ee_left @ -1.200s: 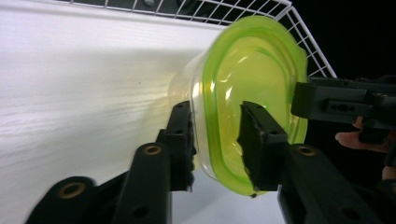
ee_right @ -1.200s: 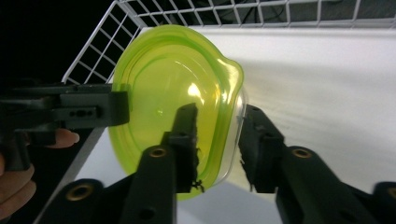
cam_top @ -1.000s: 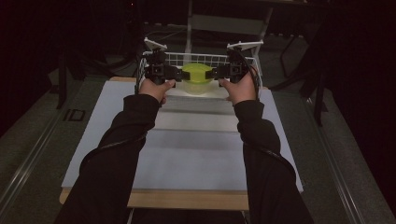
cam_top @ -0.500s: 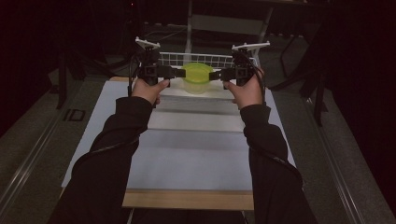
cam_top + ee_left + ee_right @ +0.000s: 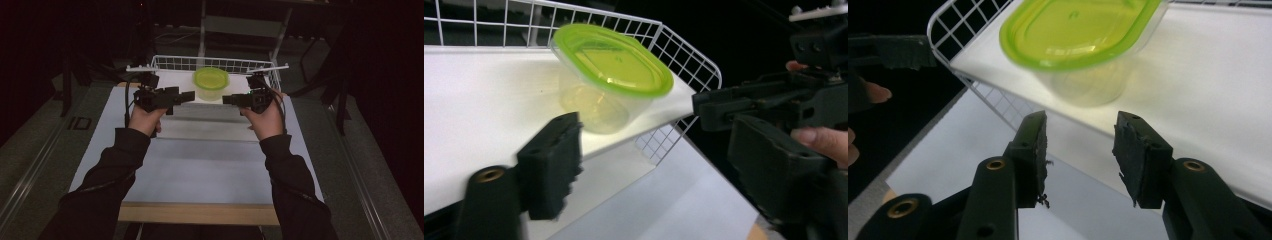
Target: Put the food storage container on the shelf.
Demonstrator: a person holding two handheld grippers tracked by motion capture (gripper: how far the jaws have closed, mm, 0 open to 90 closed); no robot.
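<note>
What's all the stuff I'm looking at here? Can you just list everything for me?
Container with lid: one, clear tub, lime-green lid, on the white liner inside the basket.
Wire basket: one, white, at the table's far edge.
Table: one, white top, wooden front edge.
Left gripper: one, black, held before the basket, left of the container; jaw state unclear.
Right gripper: one, black, jaws open, empty, pointing at the container.
Sleeves: two, black, entering from the bottom.

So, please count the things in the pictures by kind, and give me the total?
Container with green lid: 1
White wire basket: 1
Tongs: 2, left and right, both empty
Table: 1
Total: 5
</note>
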